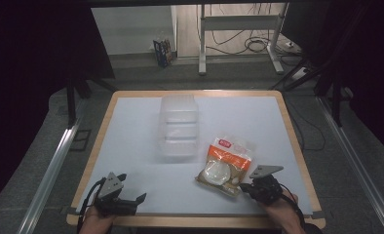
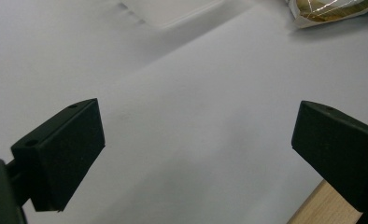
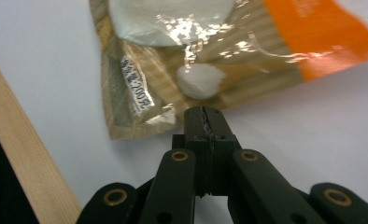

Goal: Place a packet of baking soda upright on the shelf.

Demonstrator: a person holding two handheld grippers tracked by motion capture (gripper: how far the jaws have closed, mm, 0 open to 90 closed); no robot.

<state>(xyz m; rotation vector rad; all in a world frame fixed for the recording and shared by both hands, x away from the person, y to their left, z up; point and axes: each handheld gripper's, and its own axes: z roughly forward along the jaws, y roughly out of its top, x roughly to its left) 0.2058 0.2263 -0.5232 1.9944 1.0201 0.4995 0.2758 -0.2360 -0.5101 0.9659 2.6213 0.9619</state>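
A snack bag (image 1: 225, 165), clear film with an orange label and white pieces inside, lies on the white table top to the right of centre. In the right gripper view its near edge (image 3: 140, 112) meets my right gripper (image 3: 203, 114), whose jaws are pressed together on the bag's seam. From above, the right gripper (image 1: 251, 186) sits at the bag's near right corner. My left gripper (image 1: 134, 199) rests at the front left, far from the bag. Its jaws stand wide apart (image 2: 196, 140) over bare table with nothing between them.
A clear plastic container (image 1: 178, 126) stands in the middle of the table, its corner (image 2: 168, 9) visible beyond the left jaws. The wooden table rim (image 1: 195, 220) runs just in front of both hands. Table legs and cables lie on the floor beyond.
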